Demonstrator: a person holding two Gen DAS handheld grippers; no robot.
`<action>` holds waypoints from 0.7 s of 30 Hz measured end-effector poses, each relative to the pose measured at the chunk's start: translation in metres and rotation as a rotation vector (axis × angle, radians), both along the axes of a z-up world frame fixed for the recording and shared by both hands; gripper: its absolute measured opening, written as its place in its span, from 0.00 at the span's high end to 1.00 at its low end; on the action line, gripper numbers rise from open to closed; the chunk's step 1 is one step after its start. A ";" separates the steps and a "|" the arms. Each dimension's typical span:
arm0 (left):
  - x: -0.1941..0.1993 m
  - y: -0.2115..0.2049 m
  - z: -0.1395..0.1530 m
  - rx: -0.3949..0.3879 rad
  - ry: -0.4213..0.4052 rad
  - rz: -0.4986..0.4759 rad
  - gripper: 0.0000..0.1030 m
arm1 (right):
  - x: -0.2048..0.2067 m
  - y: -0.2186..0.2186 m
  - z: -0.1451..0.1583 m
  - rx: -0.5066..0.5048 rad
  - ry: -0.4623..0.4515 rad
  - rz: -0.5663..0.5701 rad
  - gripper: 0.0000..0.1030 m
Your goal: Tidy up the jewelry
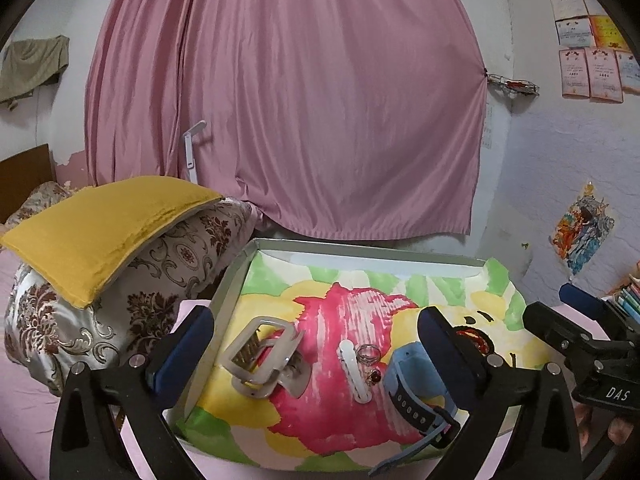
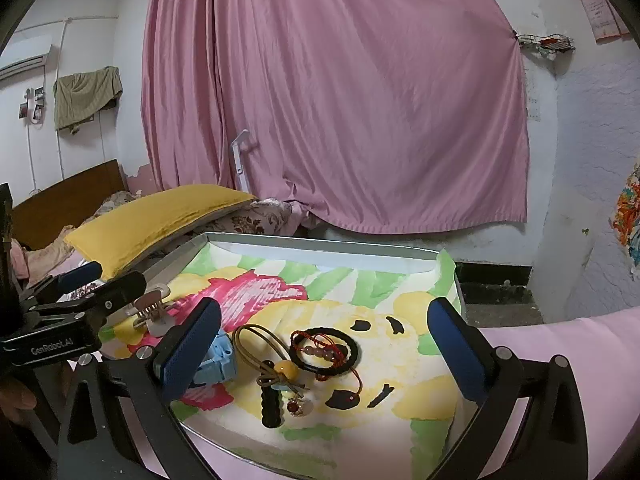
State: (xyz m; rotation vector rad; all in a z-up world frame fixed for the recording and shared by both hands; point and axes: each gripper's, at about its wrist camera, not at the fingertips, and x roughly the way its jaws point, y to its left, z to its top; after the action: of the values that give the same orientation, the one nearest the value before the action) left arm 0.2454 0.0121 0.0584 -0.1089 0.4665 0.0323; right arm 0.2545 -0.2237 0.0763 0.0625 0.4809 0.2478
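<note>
Both of your grippers stand wide open and hold nothing: the left gripper [image 1: 316, 340] hangs over the left part of the tray [image 1: 360, 249], and the right gripper [image 2: 326, 342] over the right part. The jewelry lies loose on the painted paper inside the tray. Under your left gripper you have a grey hair claw [image 1: 264, 356], a white clip [image 1: 354, 372], two small rings [image 1: 370, 354] just beside it, and a blue watch [image 1: 416, 384]. Under your right gripper lie a black bangle [image 2: 354, 350] with a red cord bracelet [image 2: 320, 346] across it, and a tan cord with a yellow bead [image 2: 285, 369]. All of these look light. The rings are probably slippery and hard to pinch flat, so take them by the edge. The cords are soft and may tangle; take the bead instead. The bangle looks stiff, so grip it across the rim.
</note>
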 end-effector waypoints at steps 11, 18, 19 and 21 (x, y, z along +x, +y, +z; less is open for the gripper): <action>-0.026 0.004 0.006 -0.003 -0.045 0.000 0.01 | -0.029 -0.002 0.013 -0.011 -0.032 0.003 0.02; -0.050 0.009 0.013 -0.004 -0.074 0.008 0.01 | -0.056 -0.001 0.019 -0.020 -0.054 0.015 0.02; -0.053 0.009 0.014 0.000 -0.076 0.010 0.01 | -0.060 -0.001 0.020 -0.020 -0.056 0.016 0.02; -0.063 0.008 0.015 0.000 -0.078 0.004 0.01 | -0.067 0.000 0.022 -0.021 -0.062 0.017 0.02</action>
State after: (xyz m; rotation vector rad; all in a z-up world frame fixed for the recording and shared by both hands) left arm 0.1826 0.0202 0.0733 -0.1107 0.3886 0.0321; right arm 0.1876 -0.2237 0.0987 0.0301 0.4224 0.2606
